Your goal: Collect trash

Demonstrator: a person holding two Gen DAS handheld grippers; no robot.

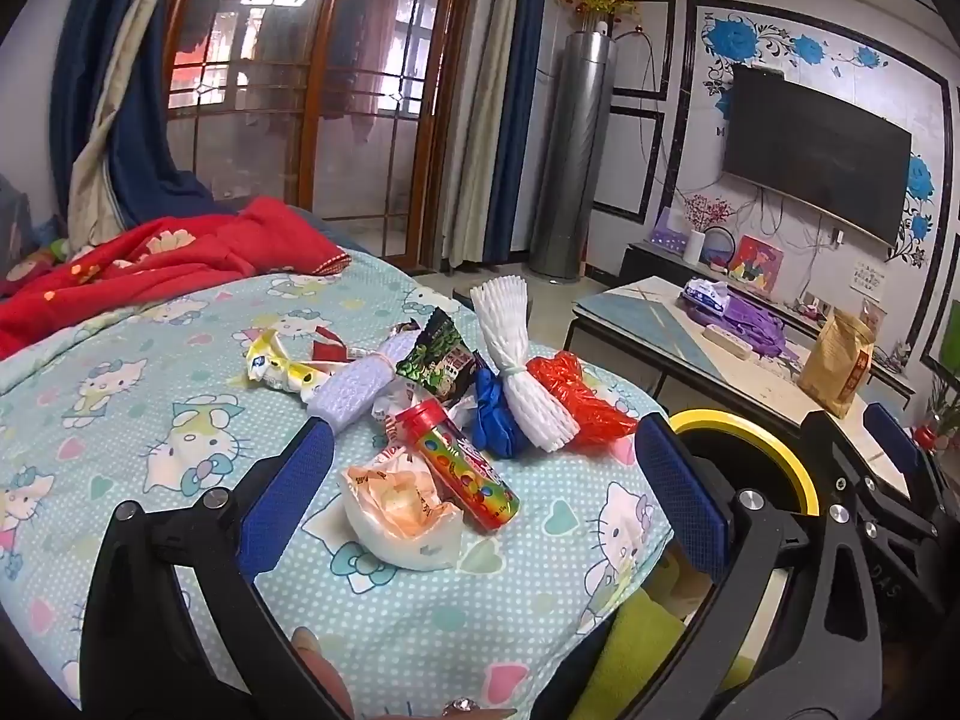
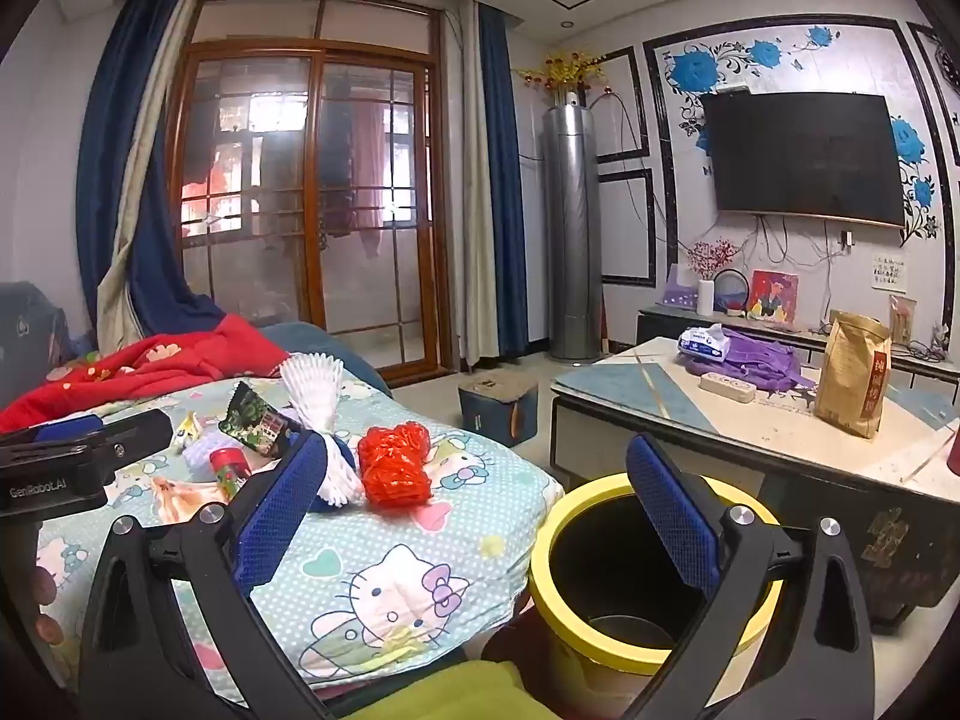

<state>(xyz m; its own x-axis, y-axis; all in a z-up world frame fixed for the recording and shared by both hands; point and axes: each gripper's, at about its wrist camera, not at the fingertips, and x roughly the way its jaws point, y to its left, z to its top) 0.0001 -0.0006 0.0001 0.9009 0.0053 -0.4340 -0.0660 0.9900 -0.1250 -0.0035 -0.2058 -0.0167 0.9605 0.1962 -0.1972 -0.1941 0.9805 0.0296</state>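
Note:
Trash lies in a heap on the cartoon-cat bedsheet (image 1: 150,408): a candy tube with a red cap (image 1: 465,468), a white and orange wrapper (image 1: 399,507), a white foam net (image 1: 519,366), a red plastic bag (image 1: 576,399), a blue bag (image 1: 492,414), a green snack packet (image 1: 441,363) and a lilac foam piece (image 1: 360,381). My left gripper (image 1: 483,474) is open, low over the tube and wrapper, holding nothing. My right gripper (image 2: 474,507) is open and empty between the bed corner and the yellow-rimmed bin (image 2: 636,576). The red bag (image 2: 395,468) lies ahead of its left finger.
A red quilt (image 1: 156,264) lies at the far side of the bed. A low table (image 2: 750,432) to the right carries a brown paper bag (image 2: 855,381), purple cloth and a power strip. A small stool (image 2: 498,405) stands on the floor. Yellow-green cloth (image 2: 450,693) lies below.

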